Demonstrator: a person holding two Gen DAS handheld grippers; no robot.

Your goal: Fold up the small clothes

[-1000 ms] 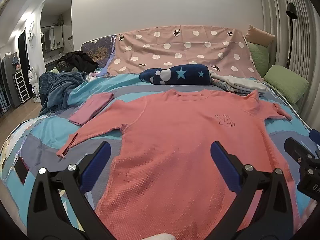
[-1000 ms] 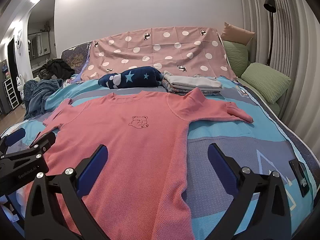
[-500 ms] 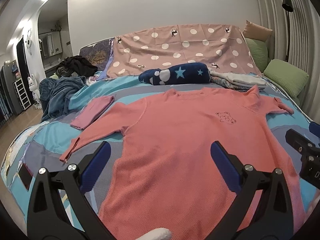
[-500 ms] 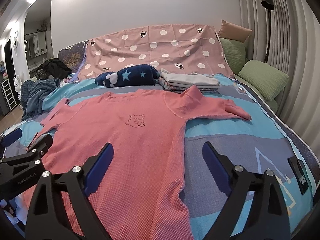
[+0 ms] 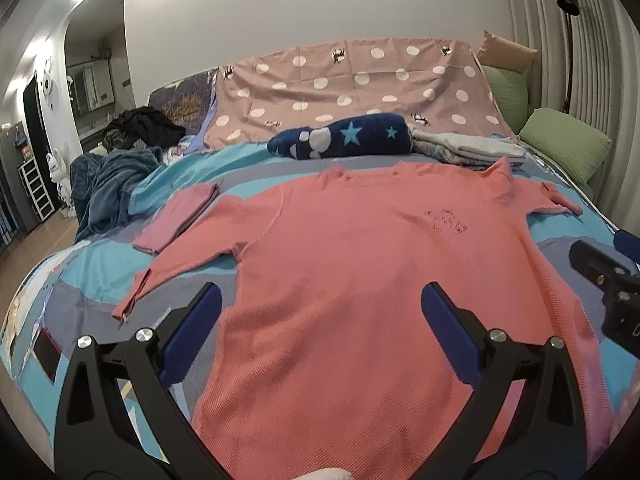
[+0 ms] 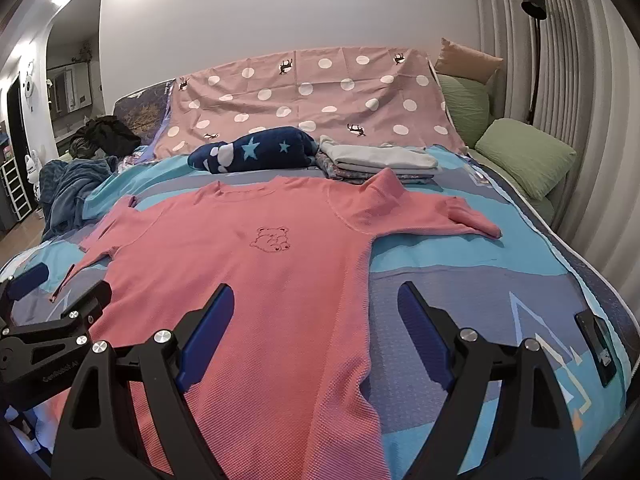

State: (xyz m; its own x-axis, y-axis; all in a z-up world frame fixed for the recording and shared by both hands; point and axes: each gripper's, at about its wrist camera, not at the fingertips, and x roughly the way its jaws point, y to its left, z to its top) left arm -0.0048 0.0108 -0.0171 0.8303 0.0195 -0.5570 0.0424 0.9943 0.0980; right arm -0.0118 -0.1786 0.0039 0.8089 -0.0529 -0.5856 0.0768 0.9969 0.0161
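Since a second ago the right gripper (image 6: 314, 328) has narrowed its jaws a little; they stand released, nothing between them but the shirt's right edge below. The bed (image 6: 460, 280) has bare cover right of the one pink long-sleeved shirt (image 6: 256, 280), which lies flat, collar toward the headboard, long axis running head to foot, two sleeves spread sideways. The left gripper (image 5: 320, 326) is released too, above the hem.
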